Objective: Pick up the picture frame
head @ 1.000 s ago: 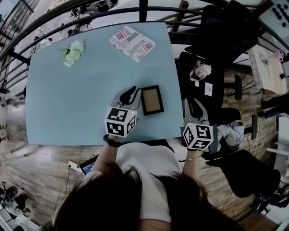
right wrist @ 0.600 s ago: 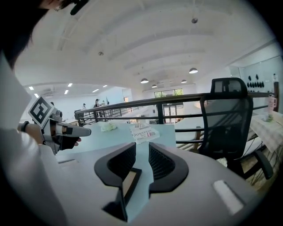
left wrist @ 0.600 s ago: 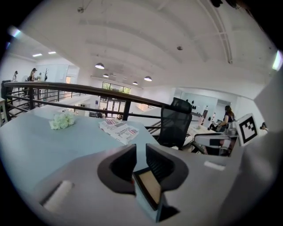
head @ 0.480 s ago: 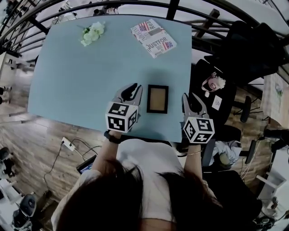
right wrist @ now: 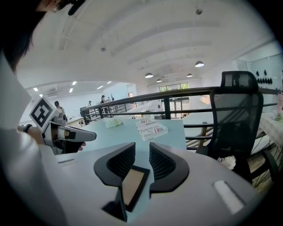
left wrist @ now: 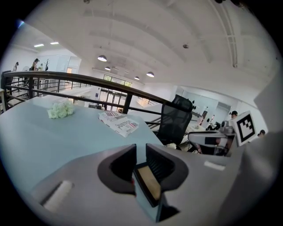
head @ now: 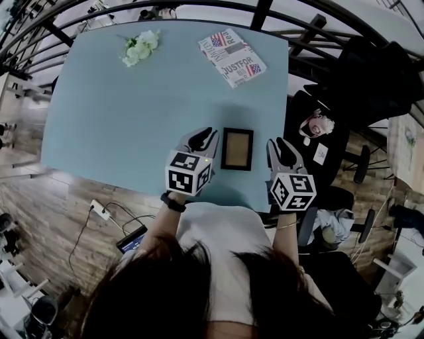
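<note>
The picture frame [head: 237,149], dark-edged with a tan centre, lies flat on the light blue table [head: 132,112] near its front right corner. My left gripper [head: 204,137] hovers just left of the frame, jaws slightly apart and empty. In the left gripper view the frame [left wrist: 148,185] shows low beneath the left gripper [left wrist: 140,152]. My right gripper [head: 283,147] is at the table's right edge, right of the frame, and its jaws are opening with nothing between them. The frame [right wrist: 132,187] lies below the right gripper [right wrist: 142,154].
A printed booklet [head: 232,56] and a bunch of white flowers [head: 139,46] lie at the table's far side. A black office chair [head: 371,73] stands beyond the right edge, and a dark railing [head: 199,8] runs behind the table.
The right gripper has moved in from beyond the table's right edge toward the frame. The left gripper stays close beside the frame's left side. The frame has not moved on the table.
</note>
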